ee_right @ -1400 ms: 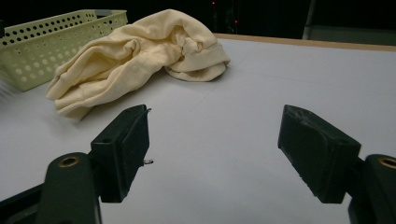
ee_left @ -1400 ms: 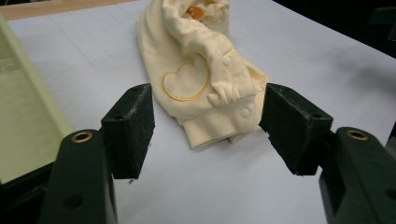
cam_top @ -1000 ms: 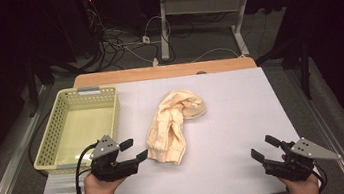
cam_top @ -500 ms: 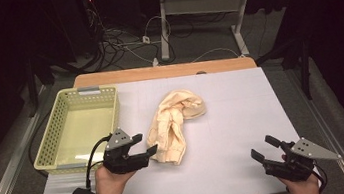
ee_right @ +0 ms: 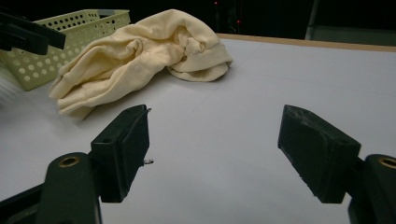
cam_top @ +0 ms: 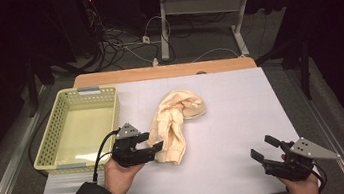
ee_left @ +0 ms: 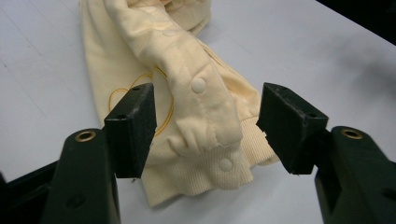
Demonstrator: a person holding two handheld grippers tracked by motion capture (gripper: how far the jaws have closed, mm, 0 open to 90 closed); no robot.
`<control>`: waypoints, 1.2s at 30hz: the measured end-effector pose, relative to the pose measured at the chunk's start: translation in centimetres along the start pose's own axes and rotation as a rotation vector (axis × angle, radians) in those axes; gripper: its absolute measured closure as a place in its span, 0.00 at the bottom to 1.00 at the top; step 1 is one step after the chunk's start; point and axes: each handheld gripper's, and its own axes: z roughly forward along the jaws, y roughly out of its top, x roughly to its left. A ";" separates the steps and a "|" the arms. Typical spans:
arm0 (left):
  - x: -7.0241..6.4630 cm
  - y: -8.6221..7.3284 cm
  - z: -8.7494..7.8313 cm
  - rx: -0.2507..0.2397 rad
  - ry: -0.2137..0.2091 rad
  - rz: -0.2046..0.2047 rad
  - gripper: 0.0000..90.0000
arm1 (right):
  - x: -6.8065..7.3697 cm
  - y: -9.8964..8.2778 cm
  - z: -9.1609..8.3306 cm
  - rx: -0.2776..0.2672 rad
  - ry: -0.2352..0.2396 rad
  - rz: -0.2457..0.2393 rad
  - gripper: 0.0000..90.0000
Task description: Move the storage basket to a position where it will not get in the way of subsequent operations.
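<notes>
The cream garment (cam_top: 176,124) lies mid-bench, just right of the basket (cam_top: 59,137). The left gripper (ee_left: 205,126), jaws just narrowing, straddles its ribbed hem untouched. The right gripper (cam_top: 263,149) gapes empty near the bench's (cam_top: 241,103) front edge.

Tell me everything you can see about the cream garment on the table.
The garment is a pale cream, soft knit top, crumpled into a long heap on the white table, right of the basket. It has round snap buttons along a padded placket, a ribbed hem and a thin yellow line on the fabric. Its near end lies between the pads of the left claw, whose jaws have just been closing but stand apart from the cloth. The right claw sits well away.
</notes>
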 end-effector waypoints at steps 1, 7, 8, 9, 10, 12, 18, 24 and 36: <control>0.0 0.0 0.2 0.007 0.004 0.004 0.39 | 0.0 0.0 0.0 -0.001 0.001 0.000 0.28; 0.0 0.2 1.4 0.060 0.010 0.015 0.42 | 0.0 0.0 -0.1 -0.001 0.009 -0.009 0.28; 0.0 0.2 1.7 0.071 0.009 0.016 0.44 | 0.1 0.0 -0.1 -0.002 0.009 -0.010 0.28; 0.0 0.2 1.9 0.083 0.003 0.011 0.46 | 0.1 0.0 -0.2 -0.005 0.010 -0.010 0.28; 0.1 0.2 2.1 0.093 -0.003 0.009 0.47 | 0.1 0.0 -0.2 -0.007 0.011 -0.009 0.28; 0.1 0.2 2.5 0.106 -0.011 0.008 0.49 | 0.1 0.0 -0.2 -0.007 0.013 -0.009 0.28; 0.0 0.2 3.4 0.136 -0.027 0.009 0.52 | 0.1 0.0 -0.1 -0.003 0.014 -0.008 0.28; -0.1 0.2 4.0 0.168 -0.040 0.018 0.68 | 0.2 0.0 0.0 -0.002 0.017 -0.012 0.28; -1.2 -0.2 2.7 0.197 -0.058 0.050 0.86 | 0.7 0.8 0.5 0.045 0.039 -0.010 0.31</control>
